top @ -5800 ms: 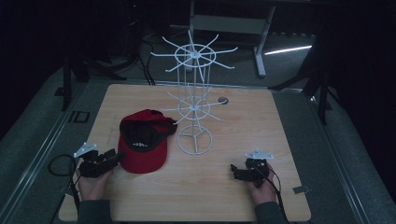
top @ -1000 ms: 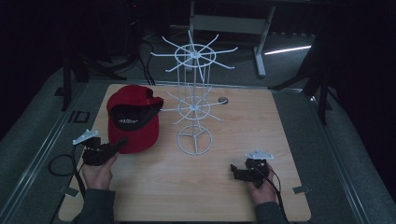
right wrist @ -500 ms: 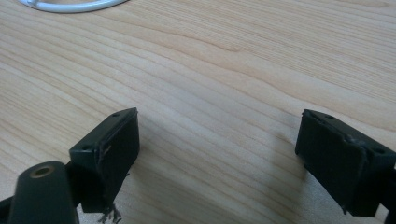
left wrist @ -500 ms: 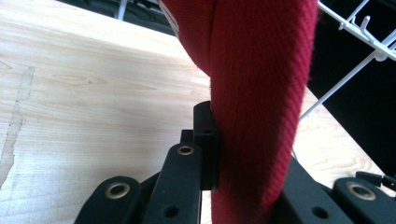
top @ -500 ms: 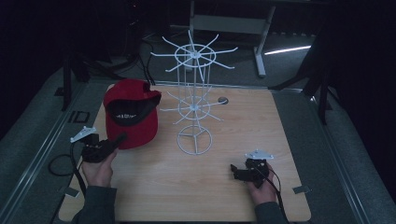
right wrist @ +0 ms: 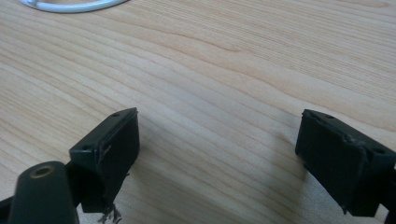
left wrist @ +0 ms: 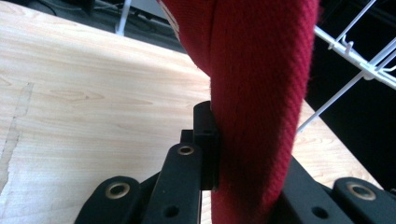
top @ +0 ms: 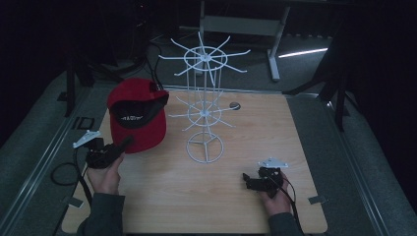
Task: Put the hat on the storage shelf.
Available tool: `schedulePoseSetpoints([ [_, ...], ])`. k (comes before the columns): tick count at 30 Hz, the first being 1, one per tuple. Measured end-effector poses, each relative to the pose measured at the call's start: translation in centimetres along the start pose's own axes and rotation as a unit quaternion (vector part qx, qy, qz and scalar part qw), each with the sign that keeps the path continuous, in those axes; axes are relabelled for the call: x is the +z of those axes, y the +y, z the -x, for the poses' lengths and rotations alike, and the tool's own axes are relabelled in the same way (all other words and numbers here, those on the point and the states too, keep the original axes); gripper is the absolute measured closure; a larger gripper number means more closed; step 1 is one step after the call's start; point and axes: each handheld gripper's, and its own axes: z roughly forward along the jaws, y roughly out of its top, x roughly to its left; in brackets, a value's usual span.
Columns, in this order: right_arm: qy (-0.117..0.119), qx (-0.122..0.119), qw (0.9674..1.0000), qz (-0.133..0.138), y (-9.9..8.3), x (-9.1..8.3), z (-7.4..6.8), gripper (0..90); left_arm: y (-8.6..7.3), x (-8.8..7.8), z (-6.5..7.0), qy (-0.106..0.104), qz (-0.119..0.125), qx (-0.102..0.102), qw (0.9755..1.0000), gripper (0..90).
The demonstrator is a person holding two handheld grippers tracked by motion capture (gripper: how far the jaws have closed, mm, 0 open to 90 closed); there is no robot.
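Observation:
A red cap [top: 135,112] with a black inner band is lifted and tilted above the table's left side. My left gripper [top: 126,143] is shut on its brim. In the left gripper view the red cloth [left wrist: 257,93] stands pinched between the black jaws. A white wire rack [top: 204,105] with spoke arms at two levels stands at the table's middle, just right of the cap. My right gripper [top: 247,181] rests on the wood near the front right, jaws wide apart with nothing between them; its fingers [right wrist: 109,149] lie just over bare wood.
The wooden table [top: 236,206] has a small round grommet [top: 234,104] behind the rack. The rack's ring base [right wrist: 70,5] shows ahead of the right gripper. A cable [top: 66,172] loops off the left gripper past the table's left edge. Dark floor surrounds the table.
The left gripper has raised the cap off the table and carried it back and to the left, tilting it up. The right gripper has stayed put.

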Motion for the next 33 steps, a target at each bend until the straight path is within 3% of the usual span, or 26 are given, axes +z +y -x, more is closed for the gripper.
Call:
schedulePoseSetpoints([
  [33, 0.000, 0.001, 1.0000, 0.000, 0.0, 0.0, 0.0, 13.4, 1.8, 0.0, 1.7, -0.013, 0.036, -0.001, 0.9993, 85.6],
])
